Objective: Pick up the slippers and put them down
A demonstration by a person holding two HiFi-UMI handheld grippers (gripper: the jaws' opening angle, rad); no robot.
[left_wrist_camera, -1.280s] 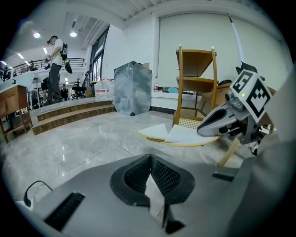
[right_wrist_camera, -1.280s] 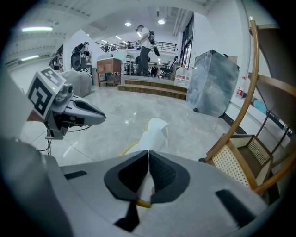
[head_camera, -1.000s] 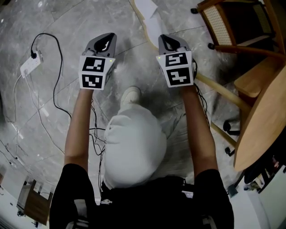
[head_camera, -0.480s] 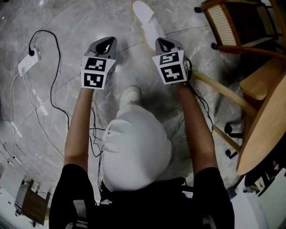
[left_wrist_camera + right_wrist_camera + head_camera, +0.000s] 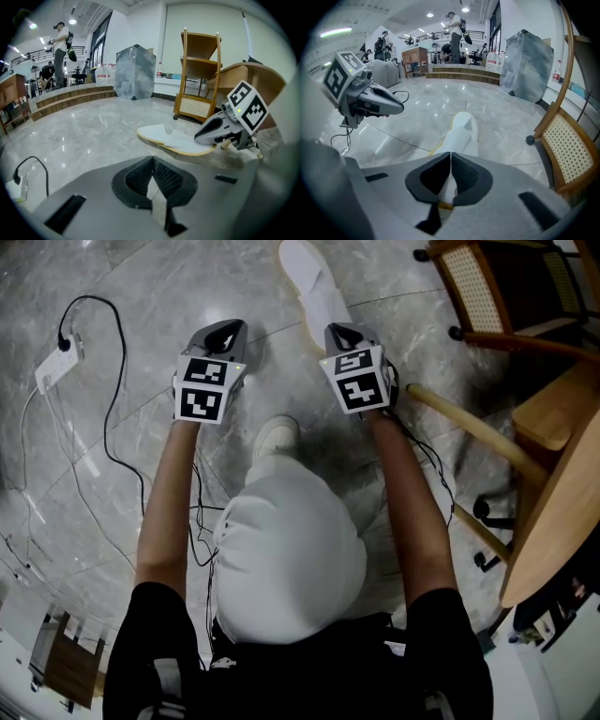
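A single white slipper (image 5: pixel 310 285) with a tan sole edge lies stretched away from me over the grey marble floor. My right gripper (image 5: pixel 339 332) is shut on its near end; in the right gripper view the slipper (image 5: pixel 462 133) runs forward out of the closed pads (image 5: pixel 450 157). The left gripper view shows the same slipper (image 5: pixel 172 140) low over the floor, with the right gripper (image 5: pixel 198 137) at its end; whether it touches the floor is unclear. My left gripper (image 5: pixel 225 330) hangs to its left, shut and holding nothing (image 5: pixel 152 161).
A white power strip (image 5: pixel 54 369) with a black cable lies on the floor at the left. A wooden chair (image 5: pixel 497 296) and a round wooden table (image 5: pixel 562 484) stand at the right. My own shoe (image 5: pixel 274 437) is below the grippers. A wooden shelf (image 5: pixel 199 75) stands beyond.
Both grippers have sunk toward the floor. The slipper in the right gripper has come further into the head view at the top.
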